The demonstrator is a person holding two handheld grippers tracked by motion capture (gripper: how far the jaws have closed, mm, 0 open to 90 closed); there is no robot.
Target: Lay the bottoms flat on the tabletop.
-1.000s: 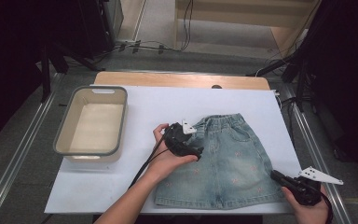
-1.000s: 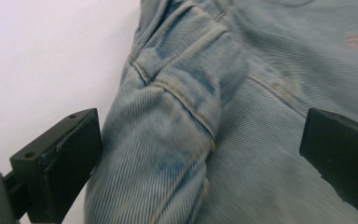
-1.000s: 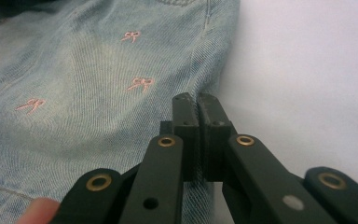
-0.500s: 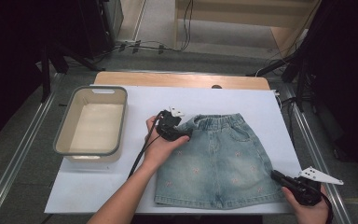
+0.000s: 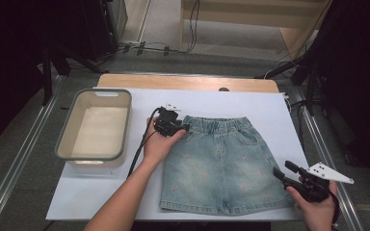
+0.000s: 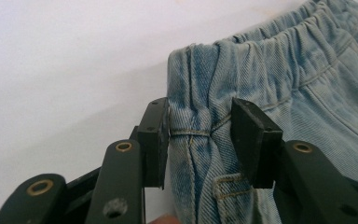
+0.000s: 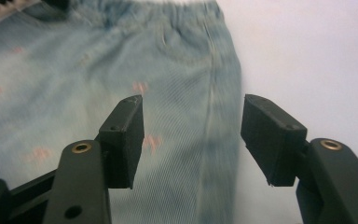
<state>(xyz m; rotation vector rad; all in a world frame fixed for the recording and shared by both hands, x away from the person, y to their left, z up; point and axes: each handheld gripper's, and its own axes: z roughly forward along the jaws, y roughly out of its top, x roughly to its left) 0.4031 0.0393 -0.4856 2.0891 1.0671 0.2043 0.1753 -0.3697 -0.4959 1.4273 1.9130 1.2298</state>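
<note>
Light blue denim shorts with small pink marks lie flat on the white sheet, waistband to the far side. My left gripper sits at the waistband's left corner. In the left gripper view its jaws stand open on either side of the gathered side seam of the shorts, the left jaw touching the cloth. My right gripper hovers at the shorts' lower right edge. In the right gripper view it is open, with the right side seam of the shorts lying between the jaws.
A pale plastic tub stands on the left of the white sheet. A wooden tabletop edge runs along the far side. Metal rails flank the table, with cables on the floor beyond.
My left hand has slid from over the shorts' upper part leftward to the waistband's left corner. The shorts now lie flatter and wider. The right gripper has stayed put.
</note>
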